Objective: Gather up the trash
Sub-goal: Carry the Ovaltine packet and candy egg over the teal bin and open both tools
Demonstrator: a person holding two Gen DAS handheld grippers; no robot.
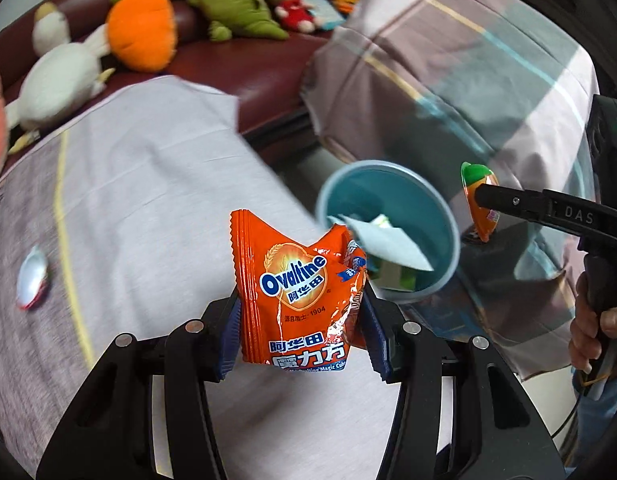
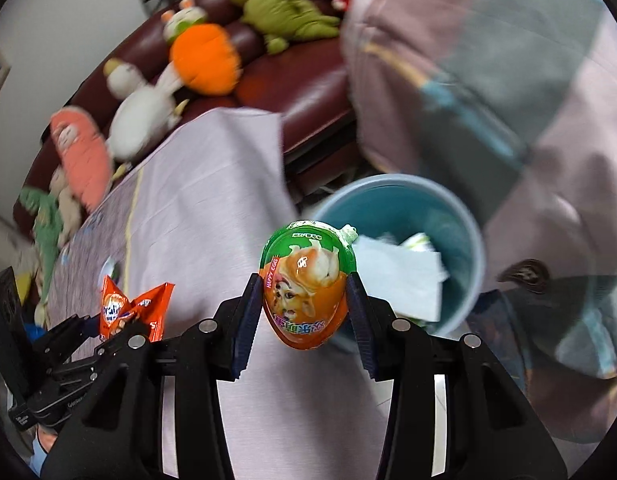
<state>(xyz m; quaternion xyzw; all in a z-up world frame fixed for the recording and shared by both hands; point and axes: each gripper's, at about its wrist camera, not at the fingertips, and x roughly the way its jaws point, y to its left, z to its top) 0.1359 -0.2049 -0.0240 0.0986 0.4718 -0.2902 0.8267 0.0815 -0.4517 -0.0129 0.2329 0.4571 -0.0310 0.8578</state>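
From the left wrist camera, we see our left gripper point(image 1: 300, 332) clamped on an orange Ovaltine wrapper point(image 1: 296, 292), the blue pads point(image 1: 230, 340) pressing its two side edges so the pouch buckles between them. It stands upright above the grey bed cover point(image 1: 148, 184), near the blue bin point(image 1: 388, 232) and not yet over its mouth. We judge the wrapper to be very light, thin and crinkly, with a slick foil face; it collapses under pressure instead of resisting, so a hold low across the body, where the folds bunch, should be safer than one on the torn top. A white and red scrap point(image 1: 32, 280) lies on the cover to the left, probably more trash. At the right edge, the right gripper point(image 1: 484, 200) holds a plastic egg.

From the right wrist camera, our right gripper point(image 2: 306, 312) is closed around that Happy Egg shell point(image 2: 306, 280), its pads point(image 2: 248, 320) on the two widest flanks. The egg hangs just before the bin point(image 2: 460, 216), whose rim sits behind it; white paper point(image 2: 400, 276) already lies inside. We take the shell to be light, rigid and glossy, its curve apt to squirt out of a loose pinch, so the grip across the middle looks right.
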